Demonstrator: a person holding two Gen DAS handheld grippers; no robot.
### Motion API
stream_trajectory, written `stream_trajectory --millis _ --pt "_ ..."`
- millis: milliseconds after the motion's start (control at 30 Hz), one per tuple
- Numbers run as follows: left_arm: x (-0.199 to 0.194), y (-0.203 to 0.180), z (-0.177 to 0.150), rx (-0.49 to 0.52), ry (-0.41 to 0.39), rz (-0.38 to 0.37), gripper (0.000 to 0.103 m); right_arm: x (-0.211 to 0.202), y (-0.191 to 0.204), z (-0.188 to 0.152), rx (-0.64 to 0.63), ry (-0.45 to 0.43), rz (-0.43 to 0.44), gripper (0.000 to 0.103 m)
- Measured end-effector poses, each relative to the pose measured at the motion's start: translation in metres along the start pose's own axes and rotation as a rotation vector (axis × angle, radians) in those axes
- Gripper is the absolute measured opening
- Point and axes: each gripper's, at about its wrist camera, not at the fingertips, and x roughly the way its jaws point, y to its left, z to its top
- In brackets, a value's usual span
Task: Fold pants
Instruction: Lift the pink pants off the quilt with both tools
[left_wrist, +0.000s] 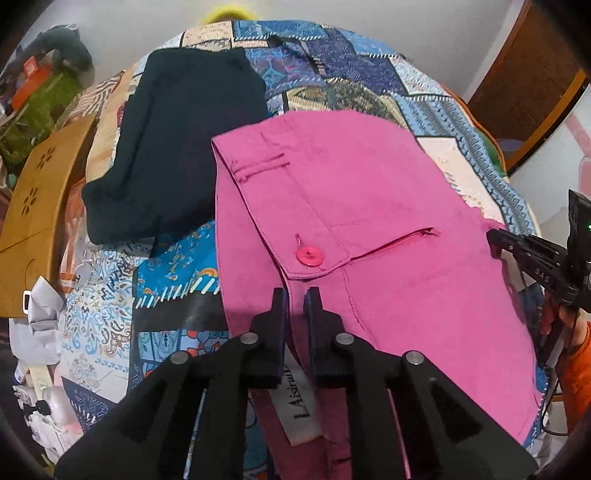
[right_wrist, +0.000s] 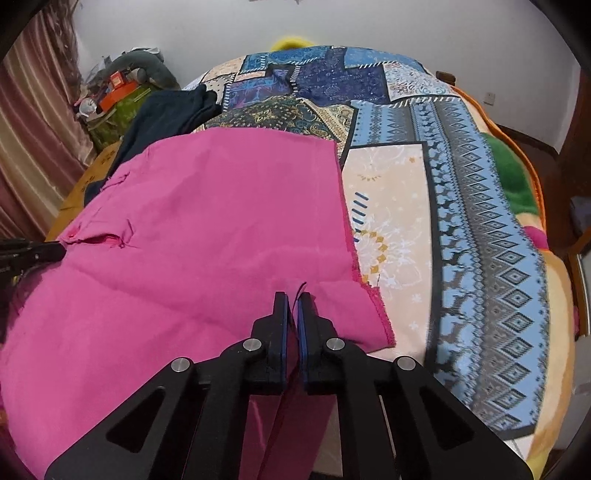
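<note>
Pink pants (left_wrist: 369, 206) lie folded on a patterned bed cover, waistband end with a pink button (left_wrist: 309, 256) toward the left gripper. My left gripper (left_wrist: 296, 295) is shut on the waistband edge, with a white label below its fingers. In the right wrist view the pants (right_wrist: 207, 221) spread wide, hem edge at the right. My right gripper (right_wrist: 293, 301) is shut on the pants' near edge close to the hem. Each gripper shows in the other's view: the right one (left_wrist: 496, 236) at the far right, the left one (right_wrist: 61, 249) at the far left.
A dark navy folded garment (left_wrist: 177, 147) lies left of the pink pants. The patchwork bed cover (right_wrist: 461, 221) stretches right and back. A wooden board (left_wrist: 37, 192) and clutter stand at the left. A wooden door (left_wrist: 528, 74) is at the back right.
</note>
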Motion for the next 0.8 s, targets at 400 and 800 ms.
stream_trajectory --millis 400,800 --pt "-0.018 0.013 0.040 -0.024 -0.089 -0.015 0.048 -0.039 -0.010 0.020 -0.012 -0.094 -0.051 0.027" --pt "0.041 0.023 0.045 -0.079 0.058 -0.081 0.049 0.015 -0.037 0.022 0.070 0.029 -0.065 0.042"
